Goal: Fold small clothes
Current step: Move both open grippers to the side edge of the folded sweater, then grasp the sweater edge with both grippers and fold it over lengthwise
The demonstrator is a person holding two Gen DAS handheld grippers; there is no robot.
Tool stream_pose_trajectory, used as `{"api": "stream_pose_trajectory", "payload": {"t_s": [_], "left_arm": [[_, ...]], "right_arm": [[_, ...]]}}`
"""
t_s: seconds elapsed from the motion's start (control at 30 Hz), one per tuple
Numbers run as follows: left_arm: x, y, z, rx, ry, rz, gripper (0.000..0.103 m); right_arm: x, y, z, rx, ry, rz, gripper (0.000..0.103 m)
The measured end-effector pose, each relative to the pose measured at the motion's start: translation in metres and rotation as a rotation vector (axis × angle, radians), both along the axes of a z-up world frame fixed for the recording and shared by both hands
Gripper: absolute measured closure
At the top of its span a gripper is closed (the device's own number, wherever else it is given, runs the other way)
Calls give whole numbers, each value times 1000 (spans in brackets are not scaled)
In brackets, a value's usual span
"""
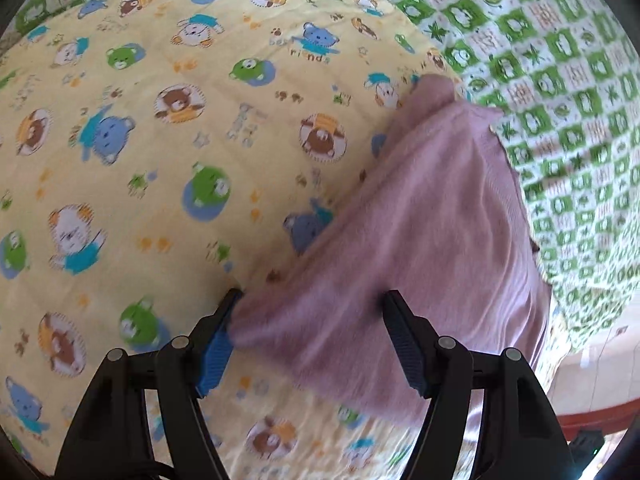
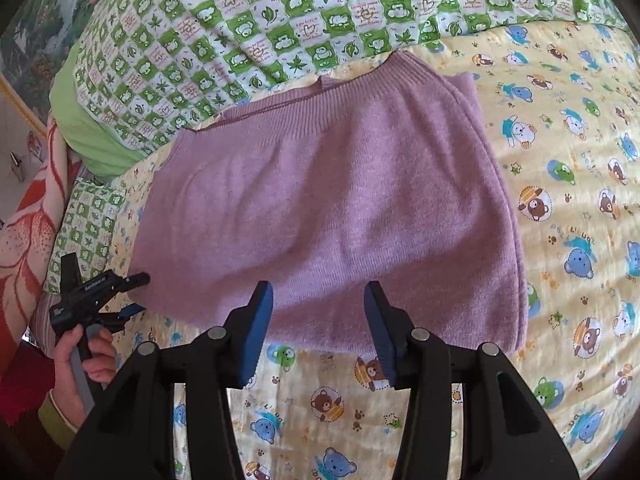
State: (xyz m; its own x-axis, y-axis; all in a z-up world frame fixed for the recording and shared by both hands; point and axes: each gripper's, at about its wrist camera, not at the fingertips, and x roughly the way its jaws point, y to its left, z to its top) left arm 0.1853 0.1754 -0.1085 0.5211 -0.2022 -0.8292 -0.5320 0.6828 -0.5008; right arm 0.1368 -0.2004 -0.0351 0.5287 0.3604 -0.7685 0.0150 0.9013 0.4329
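A pink knit garment [image 2: 332, 200] lies folded flat on the yellow bear-print sheet [image 2: 560, 160], its ribbed band toward the far side. My right gripper [image 2: 319, 286] hovers open over the garment's near edge, with nothing pinched between its fingers. In the right wrist view, my left gripper [image 2: 138, 294] is at the garment's near left corner, held by a hand [image 2: 80, 356]. In the left wrist view the left gripper [image 1: 313, 294] stands wide open, and that corner of the pink garment [image 1: 420, 220] lies loose between its fingers.
A green-and-white checked quilt [image 2: 320, 12] is bunched along the far side of the garment, and shows again as the quilt [image 1: 560, 100] in the left wrist view. A red floral blanket [image 2: 28, 220] hangs at the bed's left edge. Floor [image 1: 600, 344] shows past the bed's edge.
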Motion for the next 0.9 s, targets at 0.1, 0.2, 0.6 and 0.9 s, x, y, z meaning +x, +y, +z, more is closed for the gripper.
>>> {"api": "stream_pose_trajectory", "payload": {"t_s": [0.1,0.2,0.6,0.9], "left_arm": [[10,0,2,13,-17,4,52],[20,-4,5,7,-34,-20,80],[40,-128,88,133,-270,-354,88],[53,-197,69,153,-233,-470,88]], "right_arm": [[1,-4,0,0,1,-9,54],[2,-9,-1,2,4,-19,54],[29,-8,6,46,-9,-4,54],[135,38,21,190,-27,166,32]]}}
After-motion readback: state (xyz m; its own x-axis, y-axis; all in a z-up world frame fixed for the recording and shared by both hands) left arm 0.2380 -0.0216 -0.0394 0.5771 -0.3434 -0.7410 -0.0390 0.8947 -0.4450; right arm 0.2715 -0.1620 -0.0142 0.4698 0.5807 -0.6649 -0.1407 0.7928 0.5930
